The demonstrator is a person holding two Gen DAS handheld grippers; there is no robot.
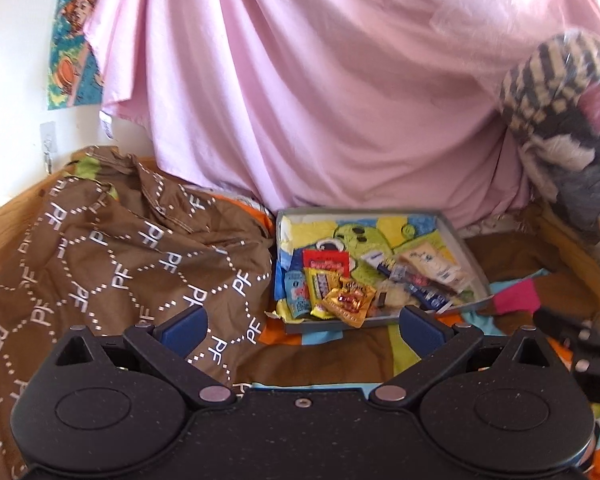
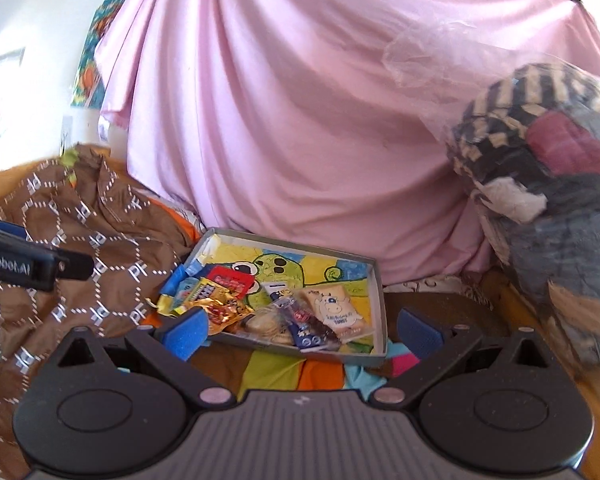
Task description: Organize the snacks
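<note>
A shallow grey tray (image 1: 466, 254) (image 2: 380, 280) with a green cartoon lining lies on the bed and holds several snack packets. Among them are a gold wrapper (image 1: 348, 300) (image 2: 224, 310), a red packet (image 1: 326, 262) (image 2: 232, 280), a cream cow-print pouch (image 1: 432, 266) (image 2: 336, 310) and a dark blue bar (image 1: 428, 296) (image 2: 308, 334). My left gripper (image 1: 302, 326) hangs open just short of the tray's near edge, with nothing between its fingers. My right gripper (image 2: 300, 330) is open too, its blue pads either side of the tray's near edge.
A brown patterned cloth (image 1: 112, 256) (image 2: 80, 240) is heaped left of the tray. A pink sheet (image 1: 320, 92) (image 2: 300, 120) drapes behind it. A plastic-wrapped bundle of clothes (image 1: 564, 112) (image 2: 540, 168) sits on the right. The other gripper (image 2: 32, 264) shows at the right wrist view's left edge.
</note>
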